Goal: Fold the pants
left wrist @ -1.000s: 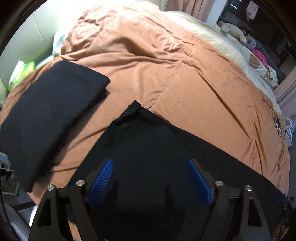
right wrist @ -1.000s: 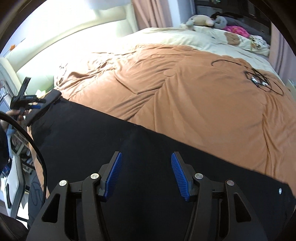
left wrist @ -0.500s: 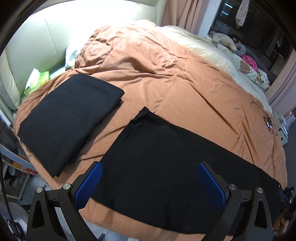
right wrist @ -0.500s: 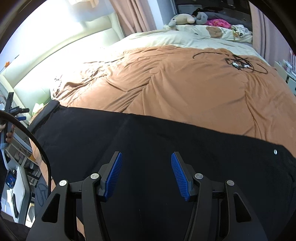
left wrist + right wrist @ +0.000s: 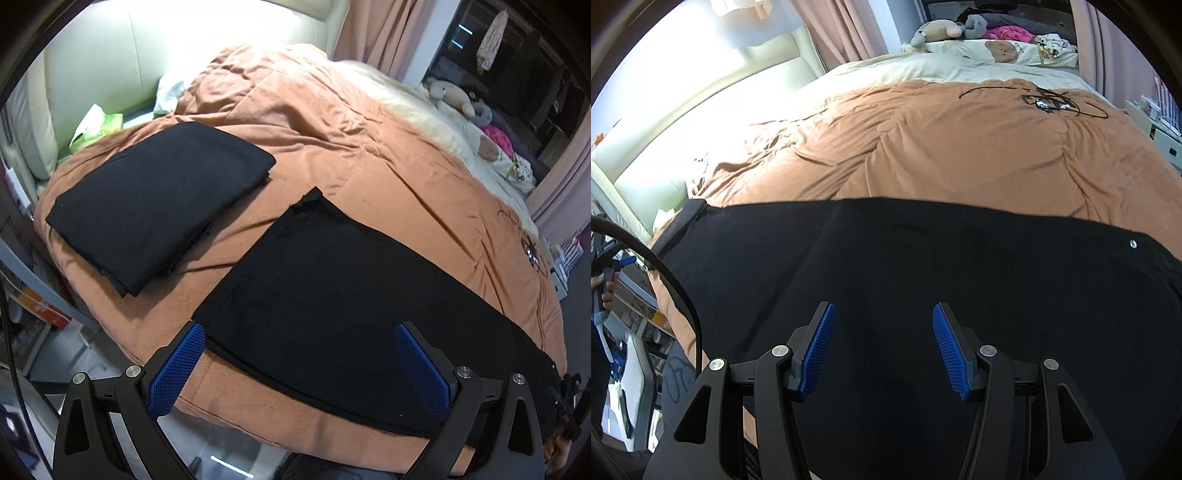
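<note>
Left tongs [image 5: 299,363]: released, blue pads spread wide, nothing between them; held above the near edge of the bed, over the corner of the pants.
Right tongs [image 5: 882,347]: released, pads apart, empty; held over the middle of the pants.
Pants [image 5: 332,295]: black, laid flat and long across the near side of the orange blanket [image 5: 332,122], one end toward the left tongs, small flap sticking up at the far corner; small pale button [image 5: 1133,243] near the right end.
Folded black cloth [image 5: 159,199]: flat stack on the blanket, left of the pants, close by but apart.
Green tissue pack [image 5: 98,125]: beyond the folded cloth, against the cream headboard [image 5: 110,59].
Black cable [image 5: 1045,99]: tangled on the far part of the blanket.
Cream sheet [image 5: 960,66]: beyond the blanket.
Stuffed toys [image 5: 945,27]: far end of the bed, by pink curtains [image 5: 842,33].
</note>
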The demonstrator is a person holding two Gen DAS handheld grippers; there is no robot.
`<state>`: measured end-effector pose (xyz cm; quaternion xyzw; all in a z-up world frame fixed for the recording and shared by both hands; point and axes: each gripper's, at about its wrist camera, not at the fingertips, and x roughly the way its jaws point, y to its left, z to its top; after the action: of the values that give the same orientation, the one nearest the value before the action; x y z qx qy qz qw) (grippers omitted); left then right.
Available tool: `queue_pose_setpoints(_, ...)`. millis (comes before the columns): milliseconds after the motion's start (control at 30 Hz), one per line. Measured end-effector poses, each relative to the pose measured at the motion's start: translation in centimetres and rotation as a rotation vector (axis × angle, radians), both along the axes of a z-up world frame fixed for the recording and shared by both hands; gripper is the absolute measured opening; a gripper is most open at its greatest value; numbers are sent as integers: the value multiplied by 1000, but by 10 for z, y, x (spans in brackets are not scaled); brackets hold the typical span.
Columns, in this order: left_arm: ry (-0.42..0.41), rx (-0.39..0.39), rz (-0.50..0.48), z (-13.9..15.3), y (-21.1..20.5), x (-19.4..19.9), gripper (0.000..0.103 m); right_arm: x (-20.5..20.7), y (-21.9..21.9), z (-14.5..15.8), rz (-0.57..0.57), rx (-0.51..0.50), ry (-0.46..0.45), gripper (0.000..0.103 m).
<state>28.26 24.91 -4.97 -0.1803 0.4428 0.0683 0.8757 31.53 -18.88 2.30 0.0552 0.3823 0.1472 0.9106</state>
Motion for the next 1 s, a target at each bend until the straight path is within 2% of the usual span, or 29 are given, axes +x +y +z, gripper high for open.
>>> queue_pose_setpoints(100, -3, -26, 14, -12, 2, -5, 99, -5, 1, -7, -7, 19, 24, 53)
queue_pose_setpoints(233, 18, -78, 44, -35, 7, -7, 80, -12, 3, -14, -12, 15, 47, 53)
queue_pose_setpoints(533, 54, -176, 103, -78, 15, -11, 67, -24, 18, -26, 20, -8, 84, 53)
queue_pose_setpoints(633, 66, -215, 118, -89, 18, -9, 65, -24, 25, -27, 40, -29, 95, 59)
queue_pose_setpoints(700, 70, -229, 130, -94, 20, -8, 64, -27, 29, -28, 54, -37, 89, 64)
queue_pose_setpoints(800, 64, -253, 158, -99, 24, -9, 55, -27, 34, -27, 69, -52, 84, 65)
queue_pose_setpoints(1000, 52, -286, 199, -96, 30, -13, 46, -27, 44, -27, 109, -68, 75, 65)
